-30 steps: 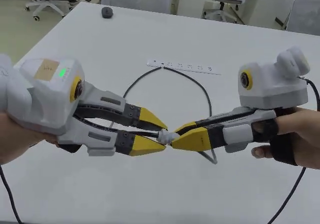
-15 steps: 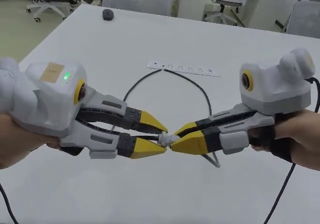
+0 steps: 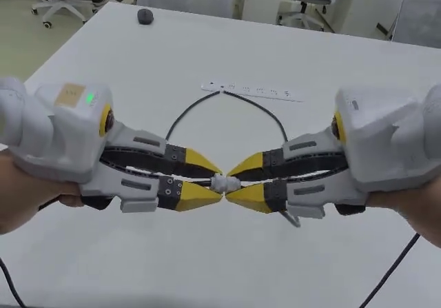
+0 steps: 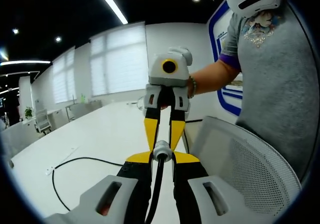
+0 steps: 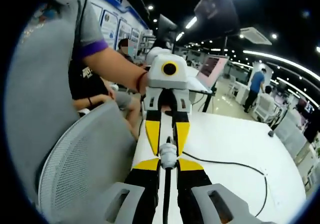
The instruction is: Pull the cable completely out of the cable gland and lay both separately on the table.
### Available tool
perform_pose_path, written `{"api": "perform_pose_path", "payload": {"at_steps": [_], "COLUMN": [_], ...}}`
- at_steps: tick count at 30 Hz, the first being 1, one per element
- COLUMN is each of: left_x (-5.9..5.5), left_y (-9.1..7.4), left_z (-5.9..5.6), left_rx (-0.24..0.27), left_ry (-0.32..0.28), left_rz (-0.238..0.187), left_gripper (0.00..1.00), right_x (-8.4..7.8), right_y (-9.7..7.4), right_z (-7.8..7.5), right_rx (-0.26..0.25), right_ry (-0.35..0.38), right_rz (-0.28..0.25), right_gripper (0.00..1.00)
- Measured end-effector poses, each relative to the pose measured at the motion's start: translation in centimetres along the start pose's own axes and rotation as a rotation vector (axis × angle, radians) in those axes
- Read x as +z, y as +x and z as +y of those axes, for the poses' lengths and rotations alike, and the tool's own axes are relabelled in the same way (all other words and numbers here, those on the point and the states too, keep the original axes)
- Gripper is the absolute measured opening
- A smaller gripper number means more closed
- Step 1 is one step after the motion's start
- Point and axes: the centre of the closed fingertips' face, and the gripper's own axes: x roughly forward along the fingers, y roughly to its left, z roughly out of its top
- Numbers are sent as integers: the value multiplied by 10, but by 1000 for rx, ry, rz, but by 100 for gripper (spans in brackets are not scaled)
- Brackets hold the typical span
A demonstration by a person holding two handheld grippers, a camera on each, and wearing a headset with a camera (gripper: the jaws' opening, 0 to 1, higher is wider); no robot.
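The white table (image 3: 207, 53) runs off the head view on all sides. Over its near half the left gripper (image 3: 215, 183) and the right gripper (image 3: 232, 183) meet tip to tip, their bodies cut off by the picture's edges. In both gripper views a grey mesh chair back (image 4: 240, 159) stands beside the table. A black cable (image 3: 186, 111) arcs across the tabletop behind the grippers (its two ends pass out of sight behind them), and at the top of the arc lies a white power strip (image 3: 251, 91). Whether cable and strip join is hard to make out. The small pale cable gland (image 4: 162, 150) is held above the table, right where the four yellow tips come together. Each gripper's jaws are drawn in tight on it, with a black strand running back between them. Whether either pair bites the gland's body or the cable just beside it cannot be told. A grey stub (image 3: 293, 218) pokes out under the right gripper.
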Motion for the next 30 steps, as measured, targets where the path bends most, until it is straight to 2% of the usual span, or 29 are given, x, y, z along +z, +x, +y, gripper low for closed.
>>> {"api": "perform_pose_path", "payload": {"at_steps": [8, 9, 10, 14, 20, 23, 25, 26, 27, 28, 29, 30], "left_x": [-3, -4, -4, -3, -4, -6, -9, -10, -10, -10, -9, -9], "left_y": [-2, -2, -3, -5, -5, -4, -3, -3, -4, -5, -6, -7], "left_z": [1, 3, 6, 9, 11, 10, 8, 8, 9, 9, 9, 9], "left_rx": [15, 21, 34, 47, 57, 57, 52, 54, 56, 55, 56, 57], "left_ry": [-27, -39, -51, -61, -67, -64, -59, -57, -56, -54, -48, -44], "left_rz": [10, 9, 6, 3, 4, 10, 16, 18, 18, 15, 15, 18], "left_gripper": [15, 15, 15, 15, 15, 15, 15, 15, 15, 15, 15, 15], "right_x": [-5, -6, -6, -5, -6, -9, -13, -13, -13, -13, -12, -9], "right_y": [4, 5, 6, 7, 8, 8, 7, 7, 5, 4, 1, 0], "right_z": [-4, -5, -9, -14, -14, -14, -12, -12, -10, -10, -9, -6], "right_rx": [-26, -34, -62, -101, -121, -111, -86, -82, -62, -66, -65, -42], "right_ry": [-47, -62, -129, -196, -242, -208, -101, -85, -58, -36, 31, 70], "right_rz": [26, 30, 55, 80, 106, 110, 114, 108, 94, 90, 68, 41], "right_gripper": [7, 7, 7, 7, 7, 8, 8, 9, 13, 21, 24, 24]}}
